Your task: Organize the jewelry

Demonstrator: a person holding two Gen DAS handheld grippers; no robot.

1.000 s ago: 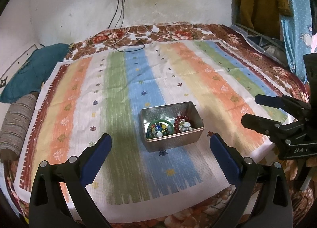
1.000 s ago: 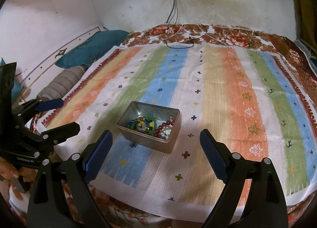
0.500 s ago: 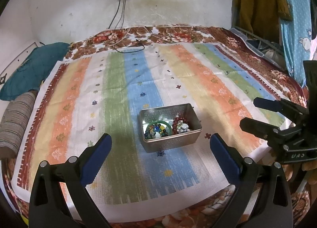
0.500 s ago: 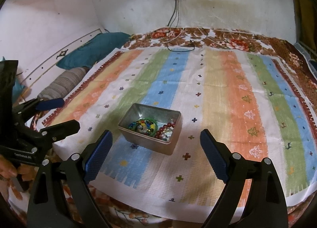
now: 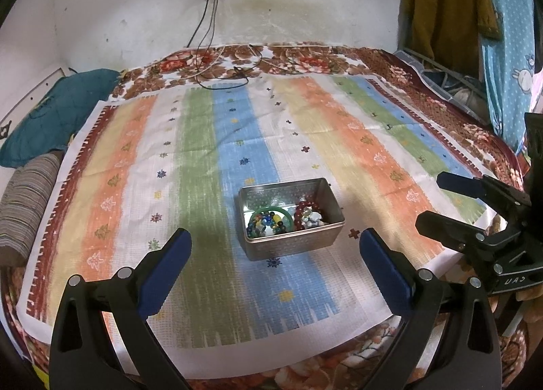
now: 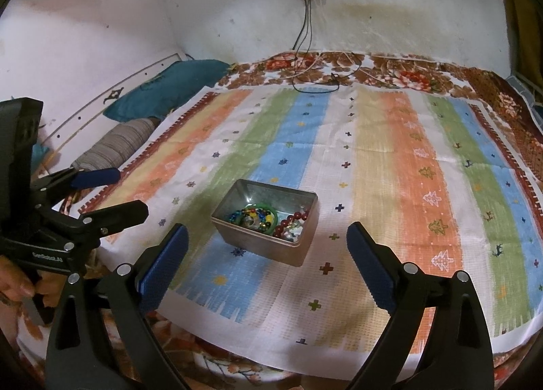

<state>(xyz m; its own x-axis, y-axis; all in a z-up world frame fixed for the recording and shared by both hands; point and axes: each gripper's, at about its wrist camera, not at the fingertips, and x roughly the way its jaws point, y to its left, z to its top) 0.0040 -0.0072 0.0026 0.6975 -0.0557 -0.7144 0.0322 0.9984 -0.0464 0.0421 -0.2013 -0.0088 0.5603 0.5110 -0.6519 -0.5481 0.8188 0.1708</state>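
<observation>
- Jewelry [image 5: 284, 218] is sitting all piled up in a small metal tin [image 5: 292, 247], just below the middle of both frames, but going big to small first:
- striped cloth [image 5: 203, 159] is covering most of the bed and filling the centre of both views, with a floral bedspread [image 5: 305, 61] peeking out along the top edge
- teal pillow [image 6: 166, 88] and a striped bolster [image 6: 118, 145] are lying off at the left edge
- left gripper [image 5: 275, 247] is hanging at the bottom of its own view, jaws spread wide with nothing between them, the tin sitting just beyond the tips
- right gripper [image 6: 266, 247] is doing the same thing, jaws wide apart and empty
- tin's resting on the blue stripe
- inside it, a green bangle [image 6: 268, 217] with coloured beads is lying on the left, dark red beads [image 6: 292, 220] on the right
</observation>
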